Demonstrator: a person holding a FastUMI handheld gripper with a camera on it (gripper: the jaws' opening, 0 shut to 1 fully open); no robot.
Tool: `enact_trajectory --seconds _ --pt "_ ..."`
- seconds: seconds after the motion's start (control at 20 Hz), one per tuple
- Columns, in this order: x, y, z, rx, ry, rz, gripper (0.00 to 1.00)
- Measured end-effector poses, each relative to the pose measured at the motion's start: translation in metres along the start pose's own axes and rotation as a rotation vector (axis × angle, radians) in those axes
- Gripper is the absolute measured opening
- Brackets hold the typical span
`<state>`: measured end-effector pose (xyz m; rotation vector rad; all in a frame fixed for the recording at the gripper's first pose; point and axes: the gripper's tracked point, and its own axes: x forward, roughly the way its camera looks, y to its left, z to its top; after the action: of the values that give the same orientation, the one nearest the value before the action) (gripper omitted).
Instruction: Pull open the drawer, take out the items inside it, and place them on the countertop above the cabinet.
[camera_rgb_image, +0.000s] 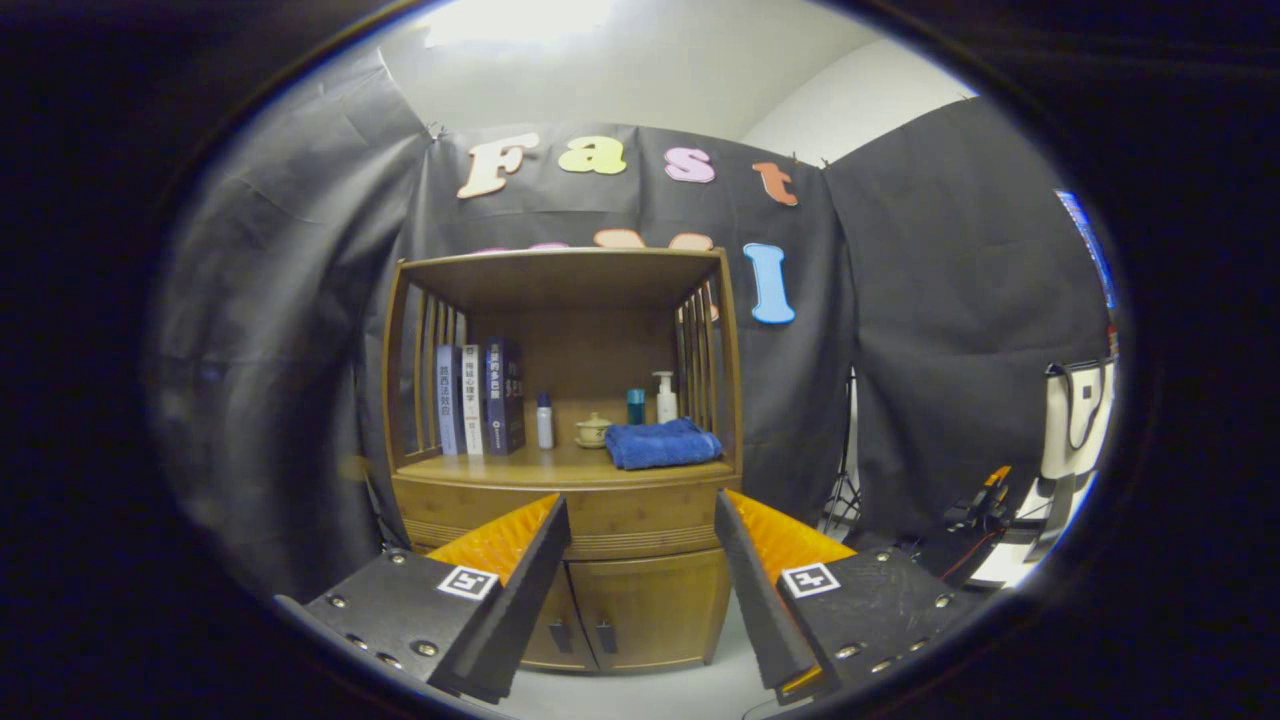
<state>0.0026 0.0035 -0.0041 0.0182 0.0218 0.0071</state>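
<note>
Nearest, the hand-held gripper (640, 520) is released, its two fingers spread wide with nothing between them but air. In the gap between the fingers, and well beyond them, stands the wooden cabinet (640, 600). Its two lower doors (610, 610) are closed, with small dark handles side by side at the middle seam.

Above the doors runs the drawer (640, 515), a wide wooden front band spanning the cabinet. It is shut, flush with the cabinet face, and sits straight ahead of the fingertips at about their height, apart from both of them. What lies inside it cannot be seen.

Just over the drawer is the bench (500, 468), the flat top of the cabinet under an open shelf frame with slatted sides. On it, to the left, three books (480, 400) stand upright together. Beside them is a small white bottle (544, 421), then a low lidded pot (592, 431). Toward the right lies a folded blue towel (661, 443), with a teal bottle (636, 405) and a white pump bottle (666, 398) standing behind it.

Off to the right, near the floor, hangs a pale bag (1075, 420) above some dark equipment.
</note>
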Motion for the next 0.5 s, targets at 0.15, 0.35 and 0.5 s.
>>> enact_trajectory --seconds 0.15,0.35,0.5 --pt "0.006 0.008 -0.007 0.004 0.019 0.014 0.88" --pt "0.031 0.027 -0.022 -0.002 0.068 0.025 0.88" --pt "0.059 0.05 -0.036 0.005 0.097 0.05 0.88"
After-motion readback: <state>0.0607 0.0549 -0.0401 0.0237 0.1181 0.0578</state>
